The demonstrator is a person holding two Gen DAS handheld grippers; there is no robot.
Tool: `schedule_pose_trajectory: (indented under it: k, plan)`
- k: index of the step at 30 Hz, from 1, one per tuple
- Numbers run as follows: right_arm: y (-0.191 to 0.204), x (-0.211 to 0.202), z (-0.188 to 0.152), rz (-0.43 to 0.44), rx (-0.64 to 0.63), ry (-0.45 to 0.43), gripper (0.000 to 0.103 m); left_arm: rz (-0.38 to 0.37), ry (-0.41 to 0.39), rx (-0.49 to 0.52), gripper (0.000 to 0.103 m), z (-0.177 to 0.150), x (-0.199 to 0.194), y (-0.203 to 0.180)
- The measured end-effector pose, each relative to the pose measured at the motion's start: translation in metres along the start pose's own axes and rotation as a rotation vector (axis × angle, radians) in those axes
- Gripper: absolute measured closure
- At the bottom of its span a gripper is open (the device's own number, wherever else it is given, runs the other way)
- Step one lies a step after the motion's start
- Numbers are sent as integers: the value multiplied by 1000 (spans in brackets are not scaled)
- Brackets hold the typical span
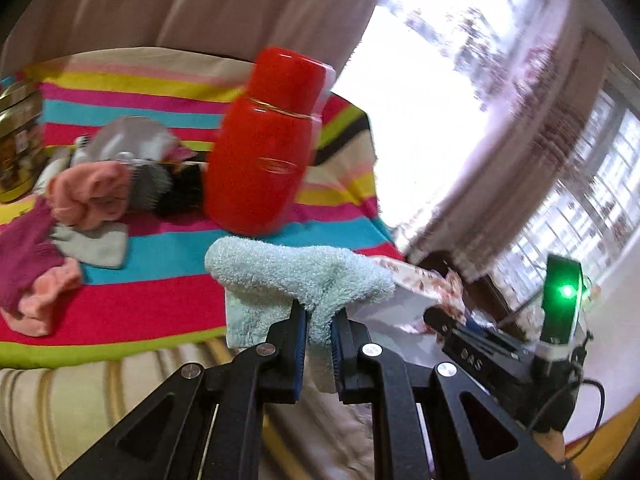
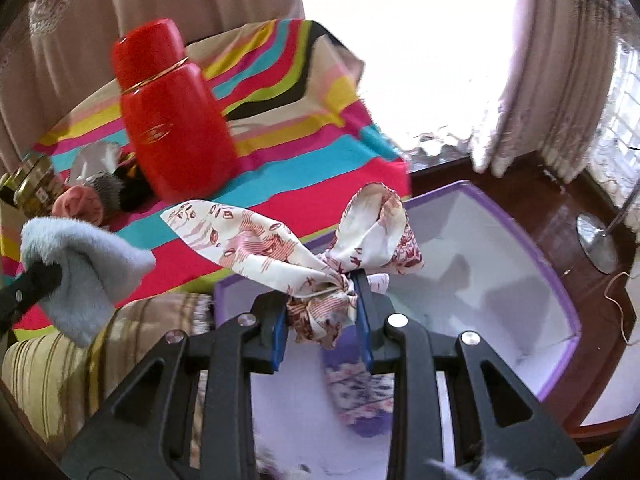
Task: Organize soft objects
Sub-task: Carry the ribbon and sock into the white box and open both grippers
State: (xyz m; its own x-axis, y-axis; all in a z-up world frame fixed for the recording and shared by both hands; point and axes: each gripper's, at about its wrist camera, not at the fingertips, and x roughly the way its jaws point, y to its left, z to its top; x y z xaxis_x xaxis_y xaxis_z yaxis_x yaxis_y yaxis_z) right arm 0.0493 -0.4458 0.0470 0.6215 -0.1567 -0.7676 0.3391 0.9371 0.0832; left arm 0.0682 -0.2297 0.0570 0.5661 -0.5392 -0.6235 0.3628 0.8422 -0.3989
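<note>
The left gripper [image 1: 319, 320] is clamped on a pale blue towel [image 1: 296, 276] that drapes over its fingertips, above the near edge of the striped cloth [image 1: 160, 296]. The right gripper [image 2: 322, 296] pinches a knotted floral scarf [image 2: 280, 240] over the near corner of a purple-rimmed white box [image 2: 520, 240], beside the cloth's right edge. On the cloth stand a red flask [image 1: 264, 140] and, further left, a heap of socks [image 1: 92, 192].

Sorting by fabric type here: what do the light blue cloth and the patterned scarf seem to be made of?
Light blue cloth: looks like terry towelling, judging by its fuzzy looped pile, matte. Patterned scarf: thin woven fabric, possibly silk or satin, smooth with a slight sheen and crisp folds; the exact fibre is unclear.
</note>
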Motion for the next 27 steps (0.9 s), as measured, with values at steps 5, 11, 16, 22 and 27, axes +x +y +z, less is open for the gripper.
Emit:
schedule_pose_trajectory:
  k: [5,11,16,22,27]
  plan:
    - [-19,-12,3,-56,20,-37,67,-64,30,58,91,-9,3,-27]
    - [-26,-17,3,-94,32,-57,37,-159,78,129,67,-15,7,-49]
    - [-26,-15,4,-96,29,-55,34,-170,55,139,47,-14,0,-50]
    - [-23,-17,2,-93,20,-55,33,-157,57,114,47,-12,2,-43]
    - [-19,-20,2,-96,6,-61,31,-145,44,106,47,-9,1,-36]
